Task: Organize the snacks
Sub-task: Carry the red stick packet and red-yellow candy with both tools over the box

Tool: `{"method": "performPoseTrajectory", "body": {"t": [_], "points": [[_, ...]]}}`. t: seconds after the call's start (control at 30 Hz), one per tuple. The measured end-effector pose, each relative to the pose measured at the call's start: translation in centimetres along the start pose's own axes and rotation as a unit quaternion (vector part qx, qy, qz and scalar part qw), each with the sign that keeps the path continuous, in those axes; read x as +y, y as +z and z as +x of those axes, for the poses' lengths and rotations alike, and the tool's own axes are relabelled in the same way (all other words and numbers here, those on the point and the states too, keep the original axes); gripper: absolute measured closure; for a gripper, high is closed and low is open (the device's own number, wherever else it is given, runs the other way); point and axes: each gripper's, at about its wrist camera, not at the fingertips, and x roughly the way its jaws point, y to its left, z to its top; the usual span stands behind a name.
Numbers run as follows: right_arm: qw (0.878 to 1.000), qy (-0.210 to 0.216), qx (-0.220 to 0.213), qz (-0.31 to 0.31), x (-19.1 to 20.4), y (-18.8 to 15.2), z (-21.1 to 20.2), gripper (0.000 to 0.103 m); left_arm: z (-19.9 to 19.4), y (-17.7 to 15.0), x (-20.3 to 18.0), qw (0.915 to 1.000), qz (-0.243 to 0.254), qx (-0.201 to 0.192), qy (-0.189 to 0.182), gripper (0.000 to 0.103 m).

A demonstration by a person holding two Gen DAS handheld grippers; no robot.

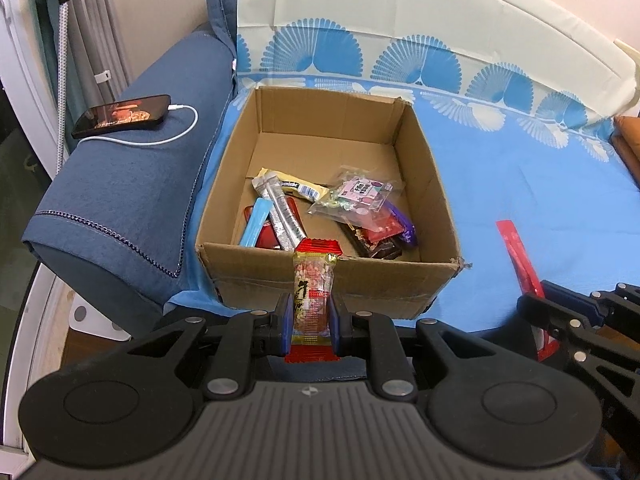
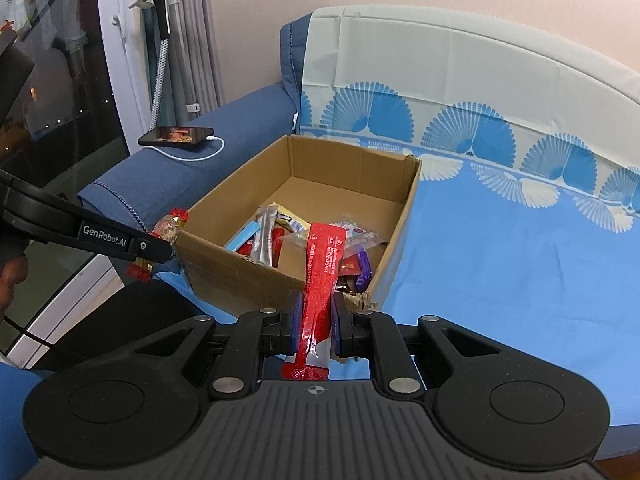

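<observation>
An open cardboard box point(image 1: 430, 184) point(image 2: 400, 220) stands on the blue sheet and holds several snack packets point(image 1: 352, 200) point(image 2: 268, 240). My left gripper point(image 1: 311, 314) is shut on a clear red-ended peanut snack bar point(image 1: 314, 280), held upright just in front of the box's near wall; it also shows in the right wrist view point(image 2: 154, 246) with the bar point(image 2: 170, 228) at the box's left corner. My right gripper point(image 2: 316, 322) is shut on a long red stick packet point(image 2: 324, 264), held near the box's front right corner. The right gripper point(image 1: 560, 312) and its packet point(image 1: 520, 256) show in the left wrist view too.
A phone point(image 1: 122, 116) point(image 2: 176, 136) on a white charging cable point(image 1: 176, 136) lies on the dark blue sofa arm point(image 1: 120, 200) left of the box. A patterned sheet point(image 1: 520, 168) covers the seat and backrest. A garment steamer point(image 2: 160, 12) stands by the window.
</observation>
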Motion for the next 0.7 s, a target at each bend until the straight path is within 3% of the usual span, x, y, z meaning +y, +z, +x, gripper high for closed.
{"method": "performPoseTrajectory", "body": {"t": [0.7], "points": [[1.0,-0.003,0.012,0.014,-0.9,3.6,5.0,0.087,3.7,5.6,2.4,0.9999,-0.008,-0.01,0.009,0.083]]}}
